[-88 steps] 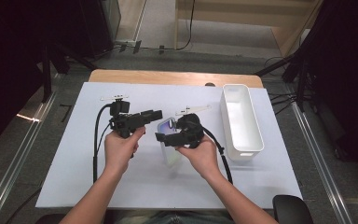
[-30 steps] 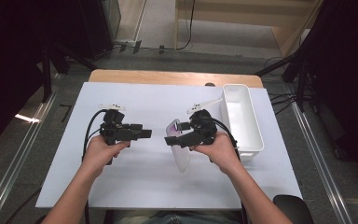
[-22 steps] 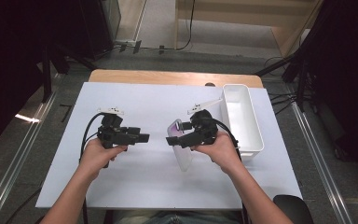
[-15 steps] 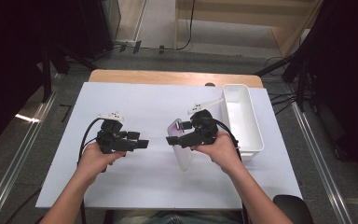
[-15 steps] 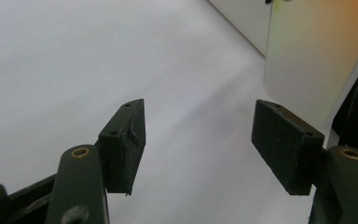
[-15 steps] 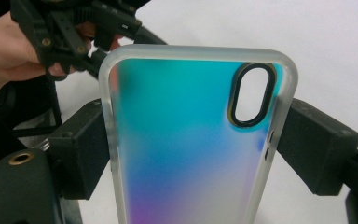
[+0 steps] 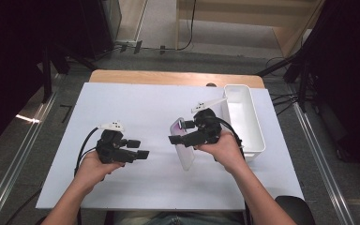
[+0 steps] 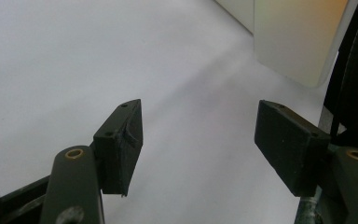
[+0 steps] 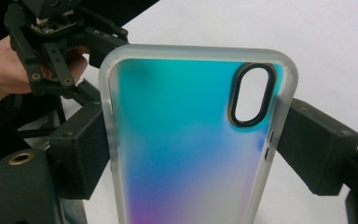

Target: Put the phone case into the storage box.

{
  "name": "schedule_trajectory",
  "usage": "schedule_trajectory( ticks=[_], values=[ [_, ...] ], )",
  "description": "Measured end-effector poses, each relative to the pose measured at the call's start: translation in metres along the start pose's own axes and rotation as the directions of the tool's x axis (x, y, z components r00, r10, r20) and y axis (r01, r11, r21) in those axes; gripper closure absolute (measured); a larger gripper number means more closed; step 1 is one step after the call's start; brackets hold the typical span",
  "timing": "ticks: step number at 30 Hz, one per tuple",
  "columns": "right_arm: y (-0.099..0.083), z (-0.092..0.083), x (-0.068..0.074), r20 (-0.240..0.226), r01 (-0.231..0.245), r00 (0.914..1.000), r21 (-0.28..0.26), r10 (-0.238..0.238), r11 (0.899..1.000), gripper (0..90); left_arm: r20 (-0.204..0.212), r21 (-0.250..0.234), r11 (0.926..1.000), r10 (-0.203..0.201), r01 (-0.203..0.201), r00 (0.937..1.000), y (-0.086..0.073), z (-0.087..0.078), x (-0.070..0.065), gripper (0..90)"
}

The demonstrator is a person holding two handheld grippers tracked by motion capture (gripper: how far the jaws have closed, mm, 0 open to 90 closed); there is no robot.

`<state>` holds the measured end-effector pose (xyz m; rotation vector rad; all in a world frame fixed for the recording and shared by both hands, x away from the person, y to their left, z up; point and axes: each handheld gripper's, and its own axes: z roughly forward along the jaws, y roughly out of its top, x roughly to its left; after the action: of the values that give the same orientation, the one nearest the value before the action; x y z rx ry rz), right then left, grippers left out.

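A translucent phone case [image 9: 186,154] with a blue-to-purple sheen and an oval camera cutout [image 9: 251,95] stands between the jaws of my right gripper [image 9: 191,144], clamped by its two long edges. From above, the case [image 7: 183,152] hangs just over the white table, right of centre, with the right gripper [image 7: 178,139] shut on it. My left gripper [image 7: 138,149] is held low at the left, apart from the case, pointing towards it. Its jaws stand wide apart around the gripper's midpoint [image 8: 200,140] with nothing between them. The case's pale edge [image 8: 293,37] is ahead of them.
A white rectangular bin [image 7: 243,117] sits at the table's right side, close behind the right hand. The white tabletop [image 7: 136,108] stretches out behind and left of both grippers. A wooden strip [image 7: 168,77] runs along the far edge. The left gripper [image 9: 51,42] and its hand appear beyond the case.
The left gripper has drawn away from the case, to the left and towards the person, its jaws empty. The right gripper has shifted slightly right and still holds the case.
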<state>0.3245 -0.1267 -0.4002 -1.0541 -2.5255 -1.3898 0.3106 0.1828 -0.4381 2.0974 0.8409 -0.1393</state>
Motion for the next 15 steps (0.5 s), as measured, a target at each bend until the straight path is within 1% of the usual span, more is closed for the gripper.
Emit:
schedule_trajectory(
  ticks=[1,4,7,8,12,14,15],
  values=[
    [0.0,-0.001,0.0,-0.004,0.001,1.0,0.001,-0.001,1.0,14.9,0.003,0.002,1.0,0.008,-0.008,1.0,-0.002,0.0,-0.001,32.2],
    [0.001,-0.002,-0.001,-0.002,-0.001,1.0,-0.002,0.001,1.0,14.9,-0.006,0.012,0.9998,0.017,-0.017,0.9998,-0.006,0.0,-0.003,32.2],
    [0.002,-0.005,-0.001,-0.004,-0.007,1.0,-0.002,0.007,1.0,14.9,-0.002,0.016,0.9995,0.028,-0.028,0.9996,-0.011,0.0,-0.004,32.2],
    [0.002,-0.005,-0.001,-0.006,-0.008,1.0,-0.001,0.008,1.0,14.9,-0.004,0.019,0.9991,0.038,-0.038,0.9993,-0.012,0.0,-0.004,32.2],
    [0.003,-0.008,-0.002,-0.012,0.002,0.9999,-0.003,-0.002,1.0,14.9,-0.003,0.03,0.9982,0.052,-0.052,0.9987,-0.017,-0.001,-0.004,32.1],
    [0.003,-0.008,-0.002,-0.011,0.002,0.9999,-0.003,-0.002,1.0,14.9,-0.005,0.024,0.9988,0.042,-0.042,0.9991,-0.019,-0.002,-0.003,32.2],
    [0.003,-0.009,-0.002,-0.01,0.002,0.9999,-0.005,-0.002,1.0,14.9,-0.009,0.026,0.9987,0.044,-0.044,0.999,-0.02,-0.003,-0.003,32.2]
  ],
)
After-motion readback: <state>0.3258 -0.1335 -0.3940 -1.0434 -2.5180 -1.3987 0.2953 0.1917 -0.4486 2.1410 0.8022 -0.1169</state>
